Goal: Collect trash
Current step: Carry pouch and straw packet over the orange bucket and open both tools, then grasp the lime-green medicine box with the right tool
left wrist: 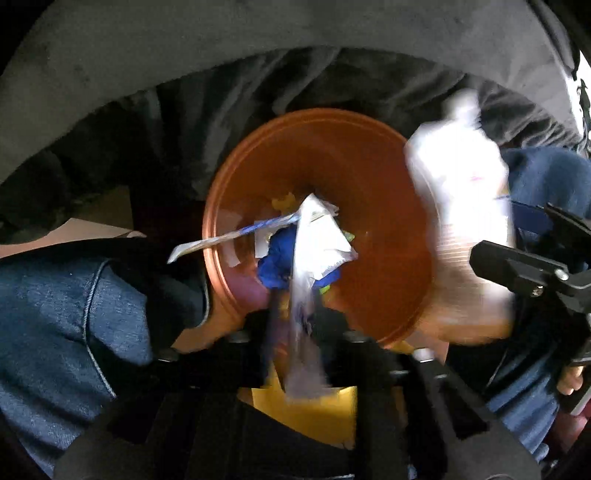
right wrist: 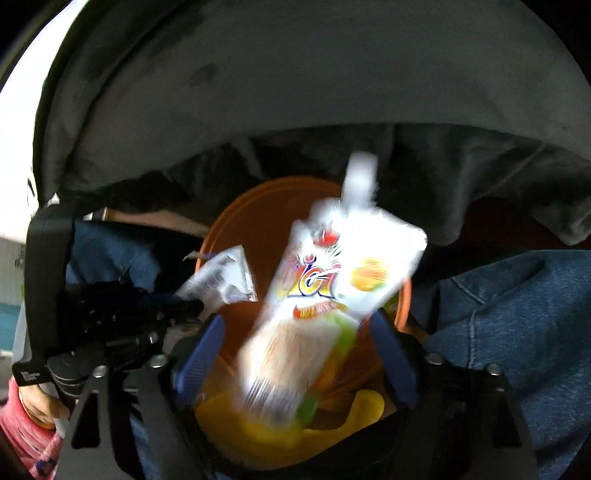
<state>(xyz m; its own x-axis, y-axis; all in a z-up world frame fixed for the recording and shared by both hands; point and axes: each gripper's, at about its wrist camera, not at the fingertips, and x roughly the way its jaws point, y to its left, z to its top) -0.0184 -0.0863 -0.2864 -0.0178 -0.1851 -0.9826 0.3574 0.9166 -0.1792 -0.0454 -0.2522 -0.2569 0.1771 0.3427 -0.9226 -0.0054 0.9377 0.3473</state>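
Note:
An orange bin [left wrist: 369, 192] stands between my knees, with wrappers inside; it also shows in the right wrist view [right wrist: 258, 221]. My left gripper [left wrist: 299, 314] is shut on a silvery white wrapper [left wrist: 317, 240] over the bin's mouth. My right gripper [right wrist: 295, 350] is open over the bin, its blue pads [right wrist: 391, 354] wide apart. A white printed snack pouch [right wrist: 332, 280] sits blurred between them, apparently loose; it also shows in the left wrist view [left wrist: 461, 206]. The left gripper and its wrapper [right wrist: 225, 280] show at the left of the right wrist view.
A long thin wrapper strip [left wrist: 229, 236] sticks out over the bin's left rim. Blue and yellow scraps [left wrist: 277, 262] lie inside. A grey cloth-covered seat edge [left wrist: 258, 29] arches above. My jeans-clad legs [left wrist: 55, 314] flank the bin.

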